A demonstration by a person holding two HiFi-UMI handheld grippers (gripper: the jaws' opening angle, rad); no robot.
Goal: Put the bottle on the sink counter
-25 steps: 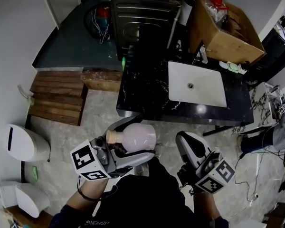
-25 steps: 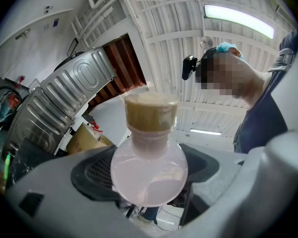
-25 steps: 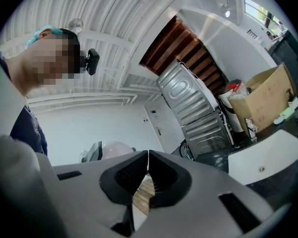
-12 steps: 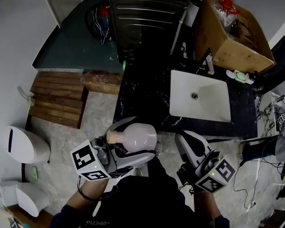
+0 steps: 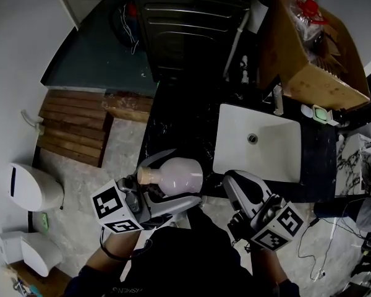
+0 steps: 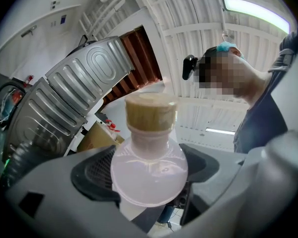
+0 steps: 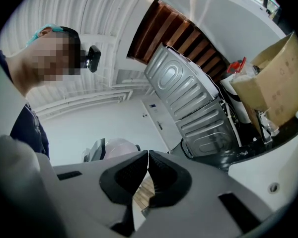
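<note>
A pale pink round bottle (image 5: 176, 174) with a tan cap (image 5: 144, 176) lies sideways in my left gripper (image 5: 173, 179), which is shut on its body. In the left gripper view the bottle (image 6: 149, 175) sits between the dark pads, cap pointing up. It hangs over the near left edge of the black sink counter (image 5: 173, 129). My right gripper (image 5: 235, 187) is shut and empty, its jaws touching in the right gripper view (image 7: 148, 175), just before the counter's front edge below the white basin (image 5: 260, 144).
A cardboard box (image 5: 312, 48) with red items stands at the counter's back right, a tap (image 5: 277, 99) and a green soap dish (image 5: 322, 114) beside it. A metal appliance (image 5: 188, 23) stands behind. Wooden pallets (image 5: 74, 129) and a white bin (image 5: 31, 187) lie left on the floor.
The view has moved closer to the counter: the sink and counter slid nearer to both grippers. The left gripper still holds the bottle the same way; the right stays shut.
</note>
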